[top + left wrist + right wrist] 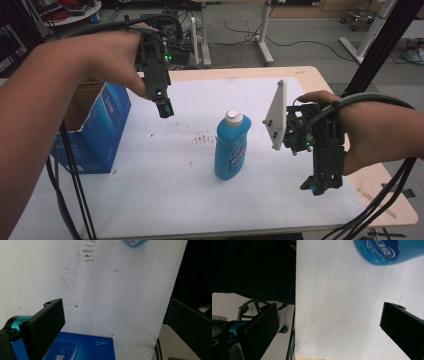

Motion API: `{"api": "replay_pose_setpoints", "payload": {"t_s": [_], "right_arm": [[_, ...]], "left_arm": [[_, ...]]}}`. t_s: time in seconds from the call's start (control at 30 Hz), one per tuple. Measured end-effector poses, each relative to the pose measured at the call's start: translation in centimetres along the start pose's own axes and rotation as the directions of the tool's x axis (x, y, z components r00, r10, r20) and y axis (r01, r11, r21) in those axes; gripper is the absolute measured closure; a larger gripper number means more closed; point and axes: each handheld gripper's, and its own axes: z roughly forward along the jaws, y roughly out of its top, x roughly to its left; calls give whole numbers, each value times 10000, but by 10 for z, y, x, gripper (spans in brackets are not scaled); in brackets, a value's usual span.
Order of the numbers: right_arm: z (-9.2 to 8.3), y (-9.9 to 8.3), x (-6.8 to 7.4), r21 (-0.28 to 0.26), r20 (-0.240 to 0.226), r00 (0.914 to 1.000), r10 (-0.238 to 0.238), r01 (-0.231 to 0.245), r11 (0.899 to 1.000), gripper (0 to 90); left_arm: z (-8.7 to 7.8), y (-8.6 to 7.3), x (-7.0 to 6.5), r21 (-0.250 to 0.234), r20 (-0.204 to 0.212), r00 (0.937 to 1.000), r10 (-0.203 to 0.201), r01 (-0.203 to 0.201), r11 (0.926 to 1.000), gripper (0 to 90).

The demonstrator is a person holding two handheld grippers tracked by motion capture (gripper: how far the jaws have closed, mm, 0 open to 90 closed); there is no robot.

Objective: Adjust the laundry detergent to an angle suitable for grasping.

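Note:
A blue bottle [232, 146] with a white cap stands upright in the middle of the white table cover [170, 190]. Its base edge shows at the top of the left gripper view [135, 242] and of the right gripper view [384, 252]. My left gripper [163, 107] hangs above the table left of the bottle, jaws pointing down and open [117, 325], nothing between them. My right gripper [319, 186] is held over the table's right side, right of the bottle, also open [332, 332] and empty.
An open blue cardboard box [95, 130] stands at the table's left edge; its top face shows below the left gripper [82, 347]. Table legs, cables and a chair lie on the floor beyond. A black post [380, 45] rises at the right.

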Motion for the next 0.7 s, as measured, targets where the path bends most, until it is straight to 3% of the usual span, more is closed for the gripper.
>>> {"api": "replay_pose_setpoints", "payload": {"t_s": [0.17, 0.37, 0.5, 0.57, 0.7], "right_arm": [[-1, -12, 1, 9, -51, 9996, 264, -264, 9997, 17], [2, -22, 1, 173, 41, 9991, 415, -415, 9990, 17], [5, -23, 2, 101, 33, 9992, 398, -398, 9992, 18], [6, -25, 3, 122, 24, 9991, 417, -417, 9991, 18], [5, -28, 3, 108, 40, 9987, 509, -510, 9986, 17]], "left_arm": [[0, -2, -15, -192, 18, 10000, -88, 89, 9998, 17], [6, -3, -30, -651, 442, 9990, 16, 13, 9979, 17], [10, -3, -38, -1088, 564, 9976, -391, 450, 9930, 17], [12, -4, -42, -1284, 559, 9950, -831, 897, 9877, 17], [17, -3, -46, -1333, 501, 9897, -1340, 1396, 9812, 17]]}}
